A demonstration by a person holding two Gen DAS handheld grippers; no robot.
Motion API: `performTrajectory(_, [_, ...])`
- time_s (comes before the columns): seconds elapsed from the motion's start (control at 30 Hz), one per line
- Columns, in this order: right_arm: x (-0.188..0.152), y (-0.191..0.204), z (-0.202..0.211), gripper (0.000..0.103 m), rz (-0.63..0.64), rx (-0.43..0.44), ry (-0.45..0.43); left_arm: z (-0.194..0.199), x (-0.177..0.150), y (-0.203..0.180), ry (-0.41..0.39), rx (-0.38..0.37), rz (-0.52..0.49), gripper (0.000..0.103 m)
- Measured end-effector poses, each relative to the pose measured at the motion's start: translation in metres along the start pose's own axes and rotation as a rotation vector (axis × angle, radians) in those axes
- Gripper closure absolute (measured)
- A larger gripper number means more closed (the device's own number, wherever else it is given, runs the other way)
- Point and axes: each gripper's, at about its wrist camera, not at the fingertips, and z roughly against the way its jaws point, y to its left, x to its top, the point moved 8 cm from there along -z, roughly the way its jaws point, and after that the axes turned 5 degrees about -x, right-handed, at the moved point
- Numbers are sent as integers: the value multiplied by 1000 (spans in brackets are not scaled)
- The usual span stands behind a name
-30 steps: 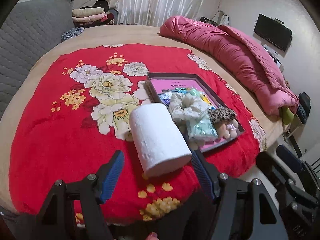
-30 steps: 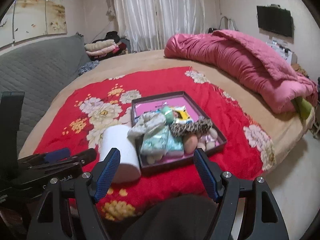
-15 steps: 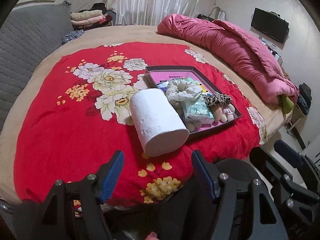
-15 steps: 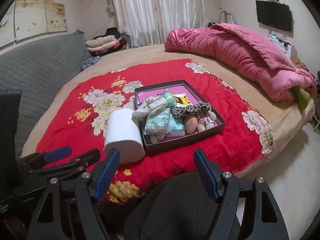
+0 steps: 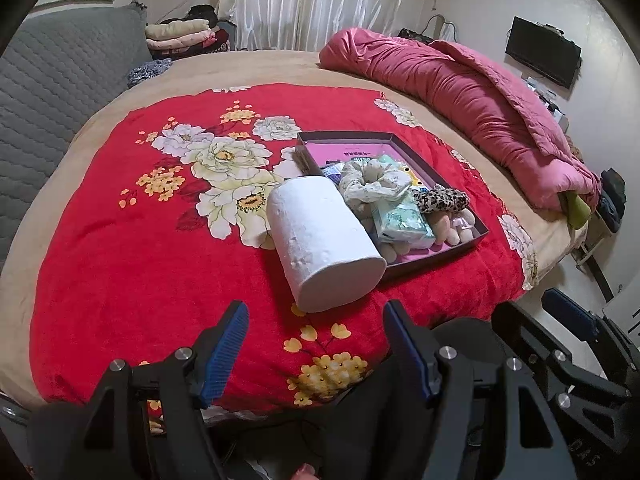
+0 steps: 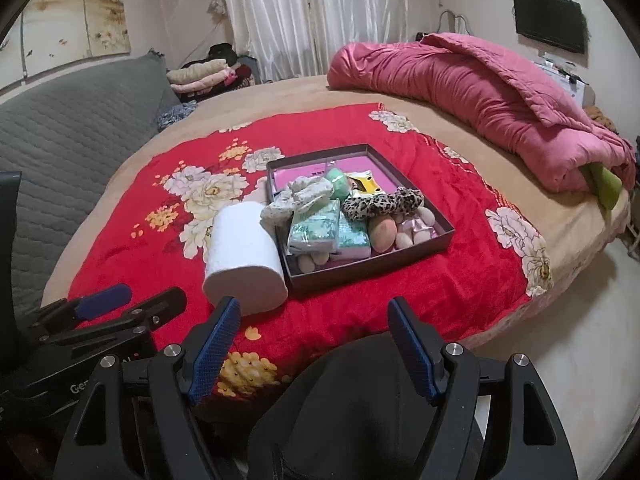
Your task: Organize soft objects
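Now, paper roll (image 5: 320, 240) on its side, flat end toward both empty, wide-open hand-held grippers (image 5: 314, 344).

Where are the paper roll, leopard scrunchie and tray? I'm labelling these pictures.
paper roll (image 5: 320, 236), left wrist view, its curved side.
leopard scrunchie (image 6: 382, 203), right wrist view, its middle.
tray (image 6: 360, 270), right wrist view, near wall.

Both wrist views face down-forward over bed (image 5: 100, 240), sharing tray (image 6: 400, 264).

A rumpled pink quilt (image 5: 472, 92) lies along the bed's (image 5: 280, 66) far edge, below white curtains (image 6: 312, 16) and a wall-mounted television (image 6: 550, 26).
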Motion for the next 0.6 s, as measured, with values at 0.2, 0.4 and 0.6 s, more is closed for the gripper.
performTrajectory(0.2, [-1, 1, -1, 26, 4, 2, 2, -2, -1, 0, 3, 0, -3, 34])
performTrajectory(0.4, [-1, 0, -1, 26, 4, 2, 2, -4, -2, 0, 5, 4, -6, 34])
performTrajectory(0.6, [-1, 0, -2, 26, 5, 1, 6, -5, -2, 0, 13, 10, -10, 34])
